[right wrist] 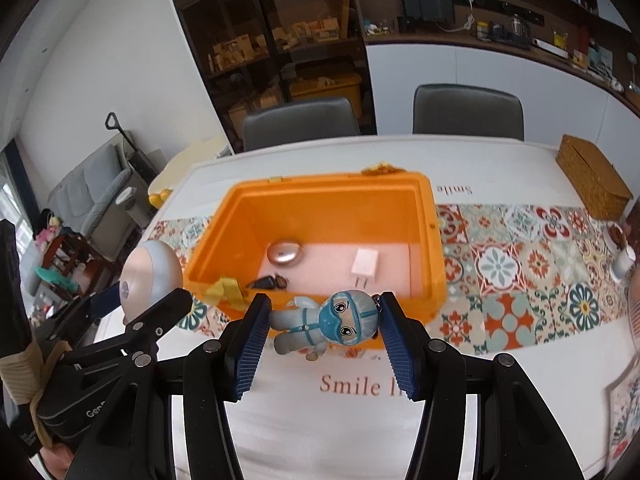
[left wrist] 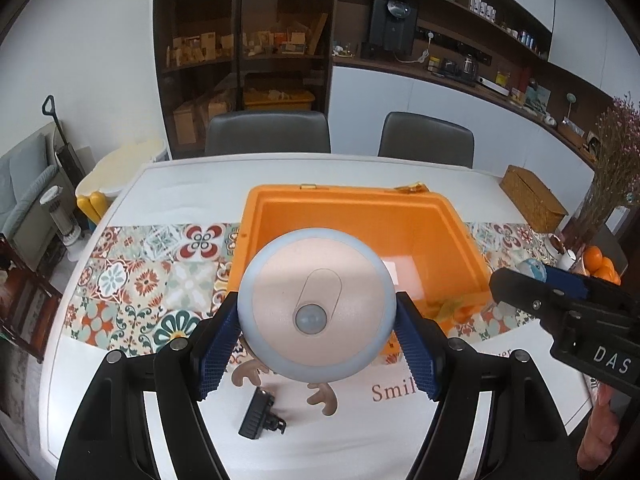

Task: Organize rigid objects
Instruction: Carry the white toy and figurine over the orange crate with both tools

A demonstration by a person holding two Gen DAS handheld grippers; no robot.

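Observation:
My left gripper [left wrist: 317, 322] is shut on a round grey-and-pink sensor light [left wrist: 316, 300], held above the table just in front of the orange bin [left wrist: 276, 204]. My right gripper [right wrist: 323, 320] is shut on a small blue-suited medic figurine [right wrist: 320, 322], held at the bin's near rim [right wrist: 434, 248]. Inside the bin lie a silver oval object [right wrist: 285, 254], a white charger plug [right wrist: 365, 266] and a small dark object [right wrist: 269, 282]. On the table below the light lie brown antler pieces [left wrist: 323, 396] and a black clip [left wrist: 260, 420]. The light also shows in the right wrist view [right wrist: 150, 274].
A patterned runner [right wrist: 520, 264] crosses the white table. A wicker box [right wrist: 592, 182] sits at the far right, with a cup [right wrist: 624, 264] near it. Oranges [left wrist: 598, 266] and dried flowers [left wrist: 612, 160] stand at the right edge. Two grey chairs [left wrist: 268, 134] are behind the table.

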